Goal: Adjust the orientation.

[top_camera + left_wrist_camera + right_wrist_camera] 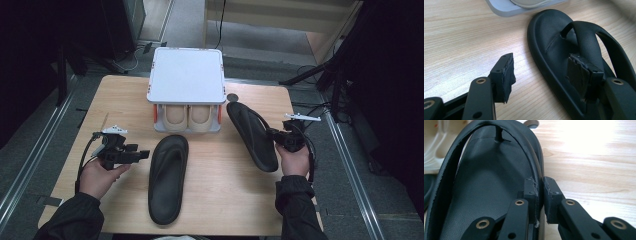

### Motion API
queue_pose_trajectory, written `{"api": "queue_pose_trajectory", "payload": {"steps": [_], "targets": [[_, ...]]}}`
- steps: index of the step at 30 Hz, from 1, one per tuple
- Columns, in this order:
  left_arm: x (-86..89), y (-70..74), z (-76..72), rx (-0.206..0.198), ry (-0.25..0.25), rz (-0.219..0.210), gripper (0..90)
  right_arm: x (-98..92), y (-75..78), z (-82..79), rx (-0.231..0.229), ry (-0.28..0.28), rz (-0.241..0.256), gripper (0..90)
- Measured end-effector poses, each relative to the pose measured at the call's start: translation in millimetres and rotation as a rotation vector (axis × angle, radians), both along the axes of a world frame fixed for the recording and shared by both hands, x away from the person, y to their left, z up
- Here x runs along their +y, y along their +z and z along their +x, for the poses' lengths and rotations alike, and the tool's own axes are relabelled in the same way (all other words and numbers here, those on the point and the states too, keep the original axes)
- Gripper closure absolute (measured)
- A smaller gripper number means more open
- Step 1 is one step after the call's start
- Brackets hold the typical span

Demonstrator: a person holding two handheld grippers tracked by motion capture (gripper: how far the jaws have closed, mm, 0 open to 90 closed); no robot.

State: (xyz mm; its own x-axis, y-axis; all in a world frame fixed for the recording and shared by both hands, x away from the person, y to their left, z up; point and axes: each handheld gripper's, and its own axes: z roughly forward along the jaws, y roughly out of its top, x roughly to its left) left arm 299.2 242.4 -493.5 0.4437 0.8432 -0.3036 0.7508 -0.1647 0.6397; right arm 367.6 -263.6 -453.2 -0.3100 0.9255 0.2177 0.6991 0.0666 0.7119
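Where the right gripper (pixel 539 192) meets its sandal, both black jaws are clamped on the thin strap edge, matte pads pressed flat either side. Right sandal (pixel 252 135): black, smooth leather-like footbed, stitched rim, thong strap arched over it; seen from above it lies aslant near the table's right edge, toe toward the rack, apparently tipped up on one side, though that is hard to judge from above. Right hand (pixel 295 161): wrapped round the gripper body, dark sleeve behind.

Left gripper (pixel 546 73): jaws spread wide, grasping nothing; worn, frayed pads; one jaw over bare wood, the other over the second sandal's footbed. Left sandal (pixel 168 177): same black make, long oval sole, flat on the table's middle, toe toward the rack, just beside the left gripper (pixel 142 155). Left hand (pixel 100 177): holding the gripper low above the wood.

Table (pixel 220 200): pale wood grain, rounded corners. Rack (pixel 186 75): grey-white flat square top, open shelf beneath. Beige pair (pixel 188 116): two rounded toes side by side under that top.
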Motion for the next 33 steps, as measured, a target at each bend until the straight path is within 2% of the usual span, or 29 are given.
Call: {"api": "queue_pose_trajectory", "payload": {"steps": [5, 15, 25, 33], "targets": [[2.0, 0.8, 1.3, -0.008, 0.006, 0.000, 39.3, 5.5, 0.9, -11.1, -0.014, 0.024, -0.002, 82.8], [4.2, 1.9, 4.9, -0.008, 0.006, -0.005, 39.3, 16.1, -5.2, -31.9, 0.006, 0.060, -0.022, 82.8], [1.4, 2.7, 9.1, -0.015, 0.002, 0.001, 39.3, 27.9, -8.6, -53.2, -0.014, 0.091, -0.027, 82.8], [1.6, 3.0, 10.6, -0.024, -0.002, -0.002, 39.3, 40.9, -16.5, -62.8, 0.001, 0.133, -0.040, 82.7]]}}
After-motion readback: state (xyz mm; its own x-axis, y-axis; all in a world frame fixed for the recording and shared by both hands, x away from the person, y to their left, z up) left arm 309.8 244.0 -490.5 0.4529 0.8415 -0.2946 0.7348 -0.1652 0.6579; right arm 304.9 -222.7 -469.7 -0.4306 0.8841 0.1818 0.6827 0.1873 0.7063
